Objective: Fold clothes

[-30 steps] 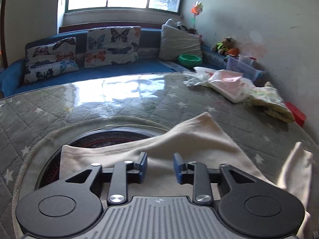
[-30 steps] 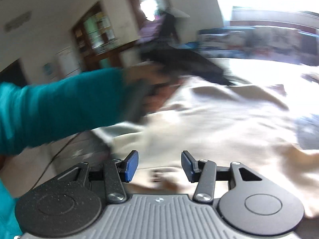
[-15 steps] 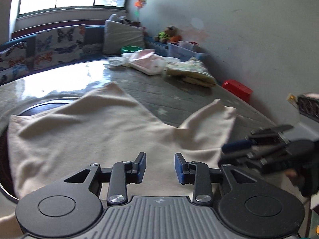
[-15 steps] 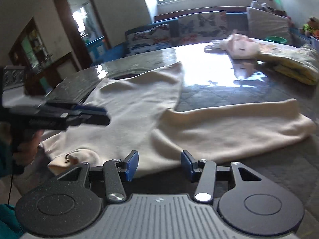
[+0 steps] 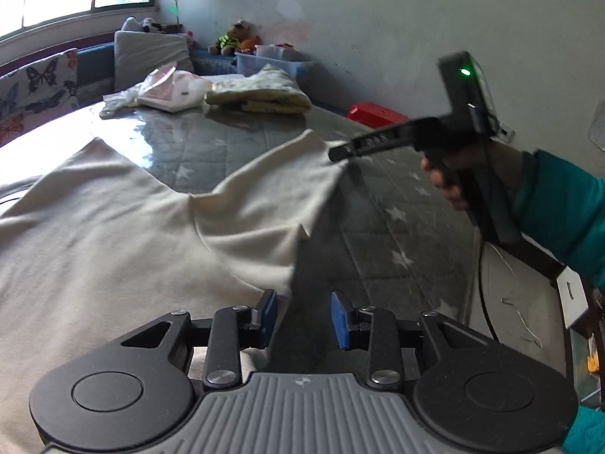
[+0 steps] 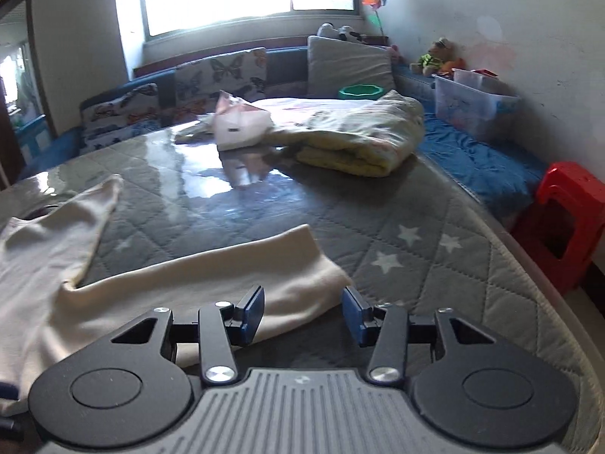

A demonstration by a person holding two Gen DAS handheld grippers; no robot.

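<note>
The cream garment (image 5: 113,234) is lying spread across the quilted table (image 6: 416,204). Both tongs, left (image 5: 303,317) and right (image 6: 302,314), are hovering released over its sleeve (image 6: 234,276), seemingly lining up a fold.

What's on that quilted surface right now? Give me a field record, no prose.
surface: grey quilted cover with white stars
garment being folded: cream garment, spread flat, unfolded
sleeve: stretched out toward the right tool
left tool: open, at the garment's edge, gripping nothing
right tool: open, at the sleeve's end, not closed on it
already folded: yellow blanket, far side
beside it: pink-white garment, loosely bunched
off the surface: red stool, clear plastic bin
</note>
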